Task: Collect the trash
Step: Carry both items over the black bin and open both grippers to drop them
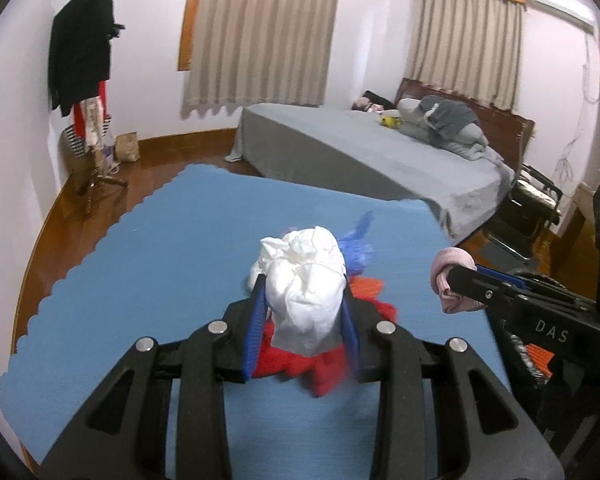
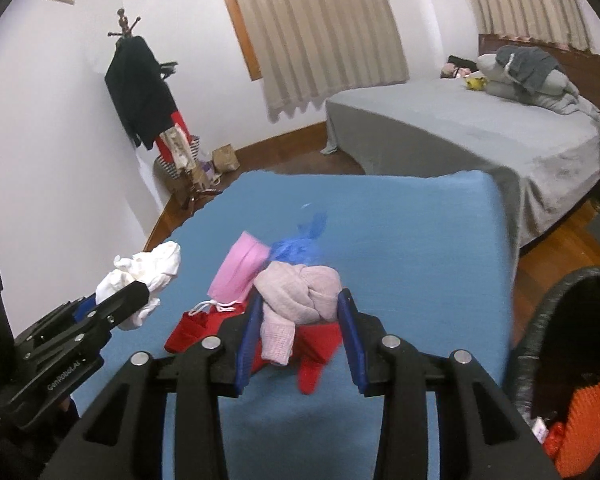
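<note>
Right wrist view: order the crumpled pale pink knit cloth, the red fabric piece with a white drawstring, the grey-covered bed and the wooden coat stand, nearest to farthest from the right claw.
1. Crumpled pale pink knit cloth, between the right claw's fingers.
2. Red fabric piece with a white drawstring, just left on the blue mat.
3. Grey-covered bed and wooden coat stand: both far, too close to call.

Two wrist fisheyes look forward and down, close over the blue mat (image 1: 140,264); both share its far edge, the bed (image 2: 480,128) and the coat stand (image 1: 94,80) beyond.
</note>
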`<act>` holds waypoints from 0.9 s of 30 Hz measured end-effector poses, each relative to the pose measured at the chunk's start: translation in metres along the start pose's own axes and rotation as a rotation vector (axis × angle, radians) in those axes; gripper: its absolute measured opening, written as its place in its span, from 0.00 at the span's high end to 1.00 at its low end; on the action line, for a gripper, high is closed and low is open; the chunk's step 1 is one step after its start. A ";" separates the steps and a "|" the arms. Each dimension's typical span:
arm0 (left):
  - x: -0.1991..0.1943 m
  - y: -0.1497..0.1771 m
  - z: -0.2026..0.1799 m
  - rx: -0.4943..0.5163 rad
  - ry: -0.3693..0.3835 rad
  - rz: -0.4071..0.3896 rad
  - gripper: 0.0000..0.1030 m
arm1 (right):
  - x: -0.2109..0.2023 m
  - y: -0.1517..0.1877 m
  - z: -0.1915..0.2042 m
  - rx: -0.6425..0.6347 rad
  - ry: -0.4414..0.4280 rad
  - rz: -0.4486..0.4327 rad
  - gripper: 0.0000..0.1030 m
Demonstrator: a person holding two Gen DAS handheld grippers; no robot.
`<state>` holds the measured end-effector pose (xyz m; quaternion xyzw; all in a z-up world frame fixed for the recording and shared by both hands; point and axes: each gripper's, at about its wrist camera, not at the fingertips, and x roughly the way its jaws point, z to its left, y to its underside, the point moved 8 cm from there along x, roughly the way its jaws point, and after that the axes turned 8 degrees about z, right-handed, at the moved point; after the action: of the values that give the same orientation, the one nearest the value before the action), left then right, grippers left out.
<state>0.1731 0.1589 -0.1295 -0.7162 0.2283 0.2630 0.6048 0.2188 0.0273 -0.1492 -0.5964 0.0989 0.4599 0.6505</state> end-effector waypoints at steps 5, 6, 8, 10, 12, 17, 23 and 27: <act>-0.006 -0.001 -0.036 0.042 0.046 -0.012 0.69 | -0.028 0.000 -0.022 -0.004 0.050 -0.034 0.63; -0.007 -0.001 -0.044 0.050 0.058 -0.013 0.69 | -0.033 0.000 -0.025 -0.003 0.060 -0.041 0.63; -0.008 0.001 -0.057 0.065 0.076 -0.015 0.69 | -0.040 -0.001 -0.031 0.002 0.071 -0.050 0.63; -0.010 0.003 -0.072 0.082 0.098 -0.016 0.69 | -0.050 0.001 -0.040 0.013 0.084 -0.060 0.63; -0.010 0.004 -0.084 0.096 0.117 -0.017 0.69 | -0.057 0.003 -0.049 0.026 0.098 -0.067 0.63; -0.010 0.006 -0.115 0.125 0.160 -0.017 0.69 | -0.076 0.011 -0.073 0.060 0.134 -0.085 0.63; -0.009 0.013 -0.153 0.173 0.209 -0.012 0.69 | -0.101 0.017 -0.103 0.106 0.185 -0.110 0.63; -0.006 0.015 -0.173 0.202 0.241 -0.003 0.69 | -0.116 0.023 -0.125 0.130 0.222 -0.120 0.63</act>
<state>0.1762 -0.0142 -0.1145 -0.6785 0.3235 0.1502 0.6422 0.1904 -0.1396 -0.1202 -0.6050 0.1641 0.3439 0.6992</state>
